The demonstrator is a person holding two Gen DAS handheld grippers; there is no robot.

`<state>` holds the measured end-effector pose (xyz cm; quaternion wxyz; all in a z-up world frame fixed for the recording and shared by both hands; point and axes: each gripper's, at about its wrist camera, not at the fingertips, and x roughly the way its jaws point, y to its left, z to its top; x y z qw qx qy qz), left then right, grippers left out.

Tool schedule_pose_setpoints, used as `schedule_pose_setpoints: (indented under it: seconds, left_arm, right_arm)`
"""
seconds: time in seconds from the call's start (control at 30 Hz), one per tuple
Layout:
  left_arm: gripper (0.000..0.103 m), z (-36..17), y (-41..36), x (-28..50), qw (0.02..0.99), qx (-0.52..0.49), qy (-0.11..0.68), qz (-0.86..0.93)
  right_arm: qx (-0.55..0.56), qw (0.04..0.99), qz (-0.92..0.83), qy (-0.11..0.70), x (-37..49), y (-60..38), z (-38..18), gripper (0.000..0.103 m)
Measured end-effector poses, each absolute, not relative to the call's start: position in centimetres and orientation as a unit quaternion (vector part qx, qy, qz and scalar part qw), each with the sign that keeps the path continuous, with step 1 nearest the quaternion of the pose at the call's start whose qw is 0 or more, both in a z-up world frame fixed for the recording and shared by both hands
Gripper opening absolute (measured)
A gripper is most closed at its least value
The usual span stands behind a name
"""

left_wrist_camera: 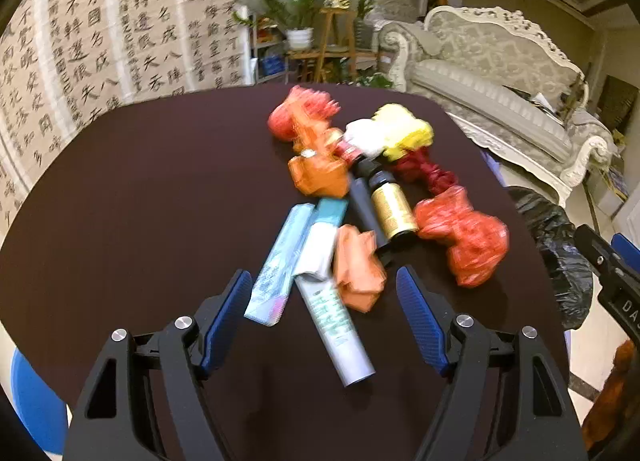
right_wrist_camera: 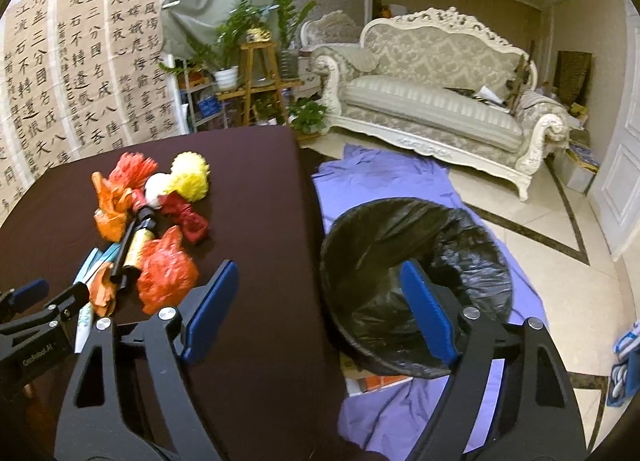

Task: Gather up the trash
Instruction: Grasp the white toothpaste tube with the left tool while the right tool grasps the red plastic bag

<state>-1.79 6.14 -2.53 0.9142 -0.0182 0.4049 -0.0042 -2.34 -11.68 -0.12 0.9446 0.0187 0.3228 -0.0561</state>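
Left wrist view: left tool (left_wrist_camera: 324,293) released over the trash pile (left_wrist_camera: 360,197) on the dark surface (left_wrist_camera: 140,201), gripping nothing. Right tool (right_wrist_camera: 316,301) likewise released, empty, between pile and black-lined bin (right_wrist_camera: 416,261) beside the surface.

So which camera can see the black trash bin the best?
The right wrist view. There the trash bin shows its whole round opening and black liner, standing on the floor beside the table. The left wrist view only catches a crumpled bit of its black liner past the table's right edge.
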Motion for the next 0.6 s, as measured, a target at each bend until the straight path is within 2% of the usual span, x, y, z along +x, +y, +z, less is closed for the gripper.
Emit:
schedule_pose_setpoints:
  seconds: [0.33, 0.5, 0.6]
  left_arm:
    - [0.073, -3.6, 6.6, -2.5, 0.909, -0.005, 0.416, 0.009]
    - [0.065, -4.3, 5.8, -2.8, 0.904, 0.002, 0.427, 0.0]
    - [0.053, -5.0, 5.8, -2.9, 0.899, 0.001, 0.437, -0.008]
  right_arm:
    - [0.023, 0.941, -0.041, 0.334, -2.7, -11.2, -0.8, 0.079]
    - [0.028, 0.94, -0.037, 0.337, -3.0, -11.5, -0.9, 0.079]
    - [0.029, 0.94, -0.033, 0.338, -3.2, -11.5, -1.1, 0.079]
